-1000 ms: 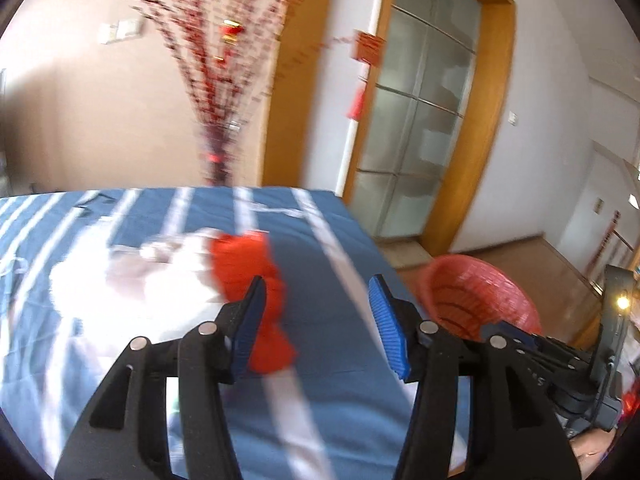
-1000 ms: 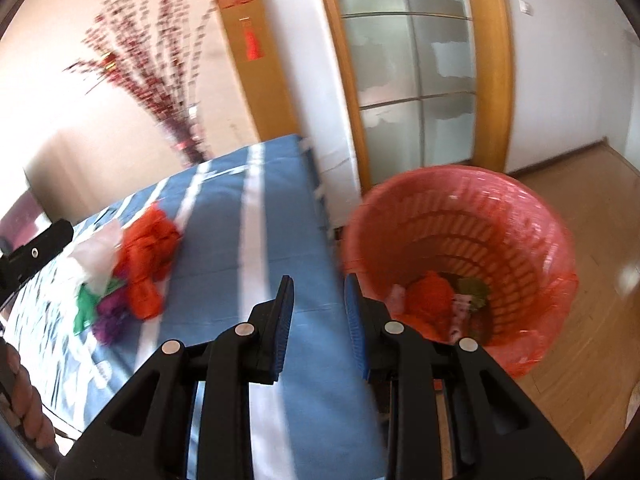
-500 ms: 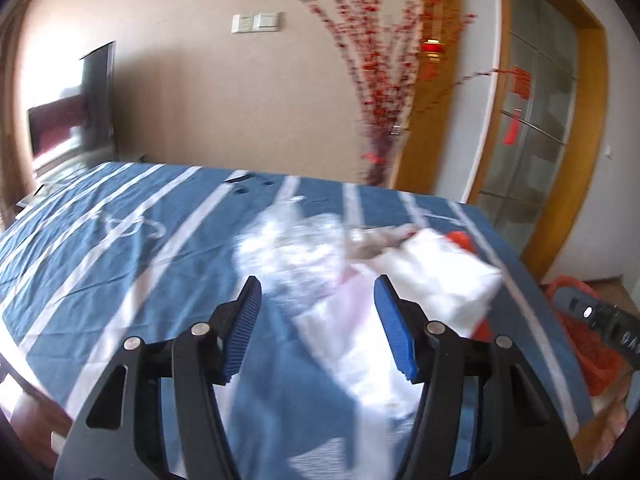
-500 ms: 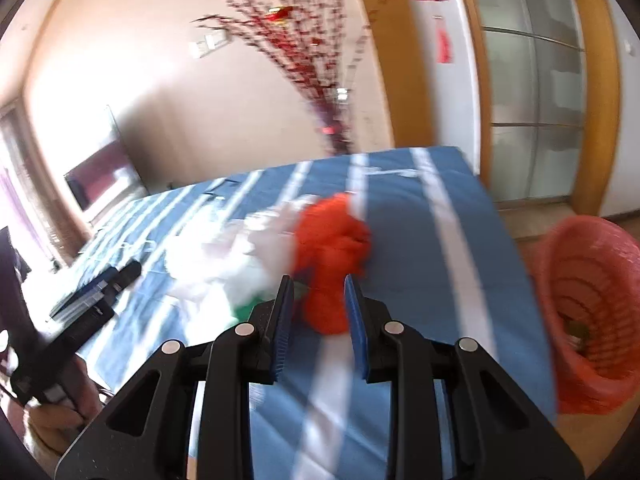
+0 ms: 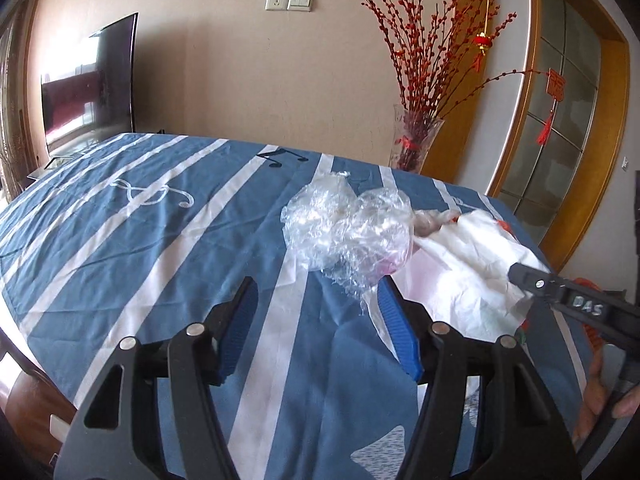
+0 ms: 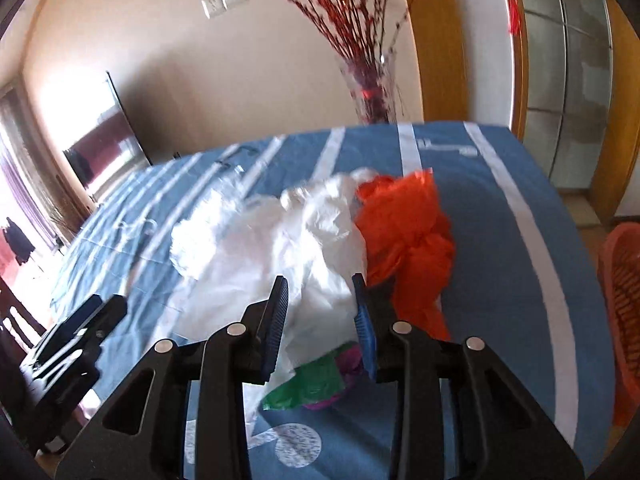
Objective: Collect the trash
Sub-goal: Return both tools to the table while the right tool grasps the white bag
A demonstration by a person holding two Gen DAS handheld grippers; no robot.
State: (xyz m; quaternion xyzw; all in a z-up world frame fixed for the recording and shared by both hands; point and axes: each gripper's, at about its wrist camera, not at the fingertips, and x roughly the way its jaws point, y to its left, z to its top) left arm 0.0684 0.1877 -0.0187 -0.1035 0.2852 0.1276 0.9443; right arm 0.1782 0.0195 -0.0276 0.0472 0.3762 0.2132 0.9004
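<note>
My left gripper (image 5: pixel 316 328) – fingers spread, clear plastic wrap (image 5: pixel 346 232) just past the tips | my right gripper (image 6: pixel 322 320) – fingers apart around the white bag (image 6: pixel 280 248), orange bag (image 6: pixel 408 232) beside the right finger

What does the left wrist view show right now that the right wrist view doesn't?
Only the left wrist view shows the crumpled clear plastic wrap sharply, just ahead of the open left gripper.

Only the right wrist view shows the full orange bag, the green and purple scraps below the open right gripper, and the edge of the red basket.

Both show the white bag, the blue striped cloth, the vase of red branches and the TV.
</note>
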